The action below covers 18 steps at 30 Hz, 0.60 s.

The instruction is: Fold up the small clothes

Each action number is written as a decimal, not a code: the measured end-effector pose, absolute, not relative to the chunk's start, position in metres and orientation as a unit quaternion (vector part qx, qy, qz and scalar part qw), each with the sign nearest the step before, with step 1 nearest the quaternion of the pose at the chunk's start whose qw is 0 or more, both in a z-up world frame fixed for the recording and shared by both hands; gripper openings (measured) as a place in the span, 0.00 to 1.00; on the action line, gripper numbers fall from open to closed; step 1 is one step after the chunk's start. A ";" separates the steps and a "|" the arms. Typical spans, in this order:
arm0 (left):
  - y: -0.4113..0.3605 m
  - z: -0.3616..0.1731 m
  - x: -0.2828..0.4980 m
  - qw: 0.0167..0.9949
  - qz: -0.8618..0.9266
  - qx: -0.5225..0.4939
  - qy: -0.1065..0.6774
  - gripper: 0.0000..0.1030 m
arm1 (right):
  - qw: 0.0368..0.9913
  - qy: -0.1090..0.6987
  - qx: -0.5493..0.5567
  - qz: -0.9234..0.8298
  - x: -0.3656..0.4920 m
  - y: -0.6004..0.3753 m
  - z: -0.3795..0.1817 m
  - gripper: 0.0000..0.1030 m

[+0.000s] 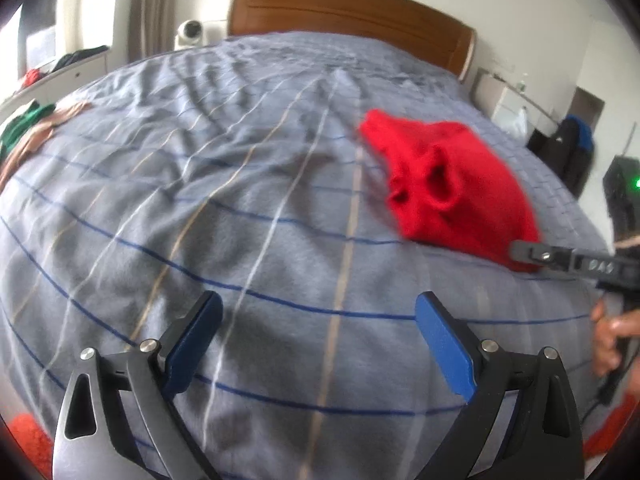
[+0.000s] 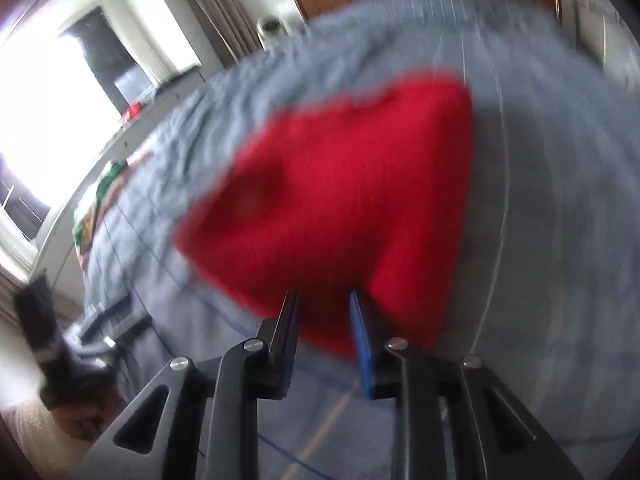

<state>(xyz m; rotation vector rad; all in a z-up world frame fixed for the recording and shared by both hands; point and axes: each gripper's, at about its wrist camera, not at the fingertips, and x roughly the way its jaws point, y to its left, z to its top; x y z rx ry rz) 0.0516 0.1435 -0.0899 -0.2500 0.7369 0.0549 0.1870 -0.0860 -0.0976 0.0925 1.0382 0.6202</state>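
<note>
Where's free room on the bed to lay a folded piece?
Free: the wide stretch of bedspread between the red garment and the clothes pile at the far left edge, up to the headboard. Crowded: the right side, around the garment and the right hand-held gripper.

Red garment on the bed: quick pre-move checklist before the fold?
1. Red garment lies on the bedspread, crumpled, not flat: not ok.
2. Right tongs at the garment's near edge, narrow gap, cloth between the pads: cannot tell whether it is gripped, the right wrist view is blurred.
3. Left tongs open wide, empty, over bare bedspread: ok.
4. Bedspread beside the garment free for laying it out: ok.
5. Other clothes far off at the bed's edge: ok.
</note>
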 end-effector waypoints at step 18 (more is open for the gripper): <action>0.117 -0.099 0.259 0.844 -0.044 -0.148 0.513 0.96 | 0.788 0.507 0.270 0.222 0.299 -0.143 -0.108 0.72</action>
